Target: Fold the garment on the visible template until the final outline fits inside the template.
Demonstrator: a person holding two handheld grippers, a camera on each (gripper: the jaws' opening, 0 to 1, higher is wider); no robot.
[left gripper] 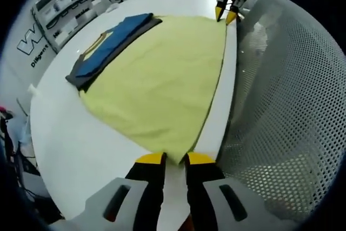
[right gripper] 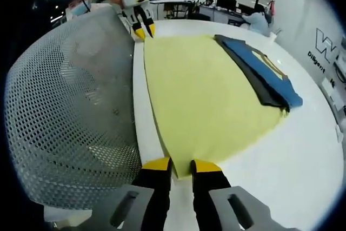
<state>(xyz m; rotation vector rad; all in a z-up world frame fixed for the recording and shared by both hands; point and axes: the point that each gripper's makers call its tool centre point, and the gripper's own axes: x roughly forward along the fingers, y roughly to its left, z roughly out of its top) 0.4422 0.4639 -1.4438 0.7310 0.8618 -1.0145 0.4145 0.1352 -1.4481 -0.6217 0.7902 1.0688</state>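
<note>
While both grippers meet the yellow-green garment at opposite corners of one edge, the scene reads as follows, left to right in the left gripper view, all places taken from that garment.

Folded clothes [left gripper: 111, 44]: a blue piece stacked on a dark grey one, lying over the garment's far-left edge, touching it; in the right gripper view the stack [right gripper: 263, 71] sits on the opposite side.

Garment [left gripper: 162, 79]: yellow-green cloth spread flat on the white table [left gripper: 70, 144], one long edge running along the table's rim beside the chair; also seen spread out ahead in the right gripper view [right gripper: 203, 96].

Left gripper [left gripper: 174, 159]: yellow-tipped fingers [left gripper: 151, 159] stand a narrow gap apart with the garment's near corner lying between them; whether they pinch it I cannot tell.

Right gripper [right gripper: 180, 166]: fingers likewise narrowly parted with a corner of the garment between the tips; grip uncertain. It also appears at the garment's far corner in the left gripper view [left gripper: 226, 15].

Mesh chair back [left gripper: 292, 112]: grey perforated shell, just beside the garment's right edge, beyond the table rim.
</note>
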